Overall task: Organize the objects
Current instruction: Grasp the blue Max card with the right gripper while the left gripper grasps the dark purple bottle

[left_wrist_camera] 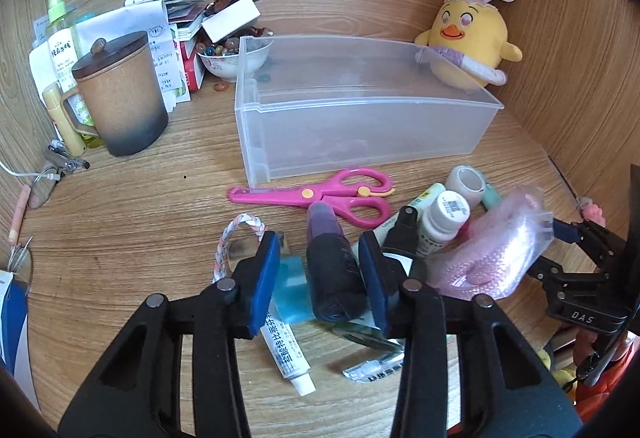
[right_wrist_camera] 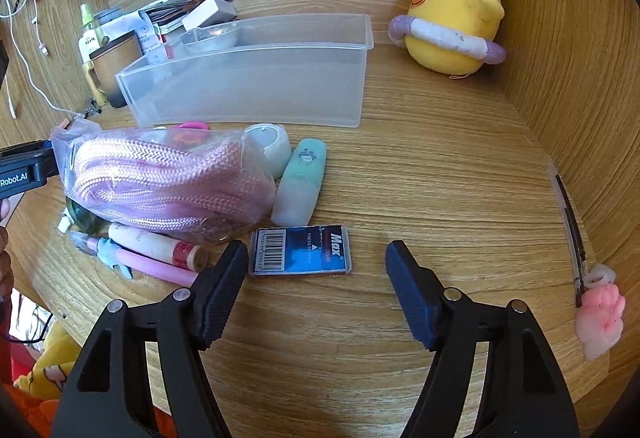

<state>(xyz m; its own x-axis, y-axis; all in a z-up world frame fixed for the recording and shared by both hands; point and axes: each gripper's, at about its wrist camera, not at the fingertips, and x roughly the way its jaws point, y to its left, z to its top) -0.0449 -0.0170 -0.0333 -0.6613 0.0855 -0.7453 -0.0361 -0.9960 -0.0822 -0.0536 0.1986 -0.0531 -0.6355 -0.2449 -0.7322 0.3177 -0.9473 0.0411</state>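
Note:
My left gripper is open, its blue pads on either side of a dark purple bottle that lies on the desk; I cannot tell if the pads touch it. Pink scissors, a white bottle, a tape roll and a bagged pink rope lie nearby. A clear plastic bin stands behind them. My right gripper is open and empty just in front of a blue Max staples box. The rope bag, a mint tube and the bin show there too.
A yellow chick plush sits at the back right. A brown lidded mug, a bowl of beads, a spray bottle and papers crowd the back left. An ointment tube lies under my left gripper. Wooden walls enclose the desk.

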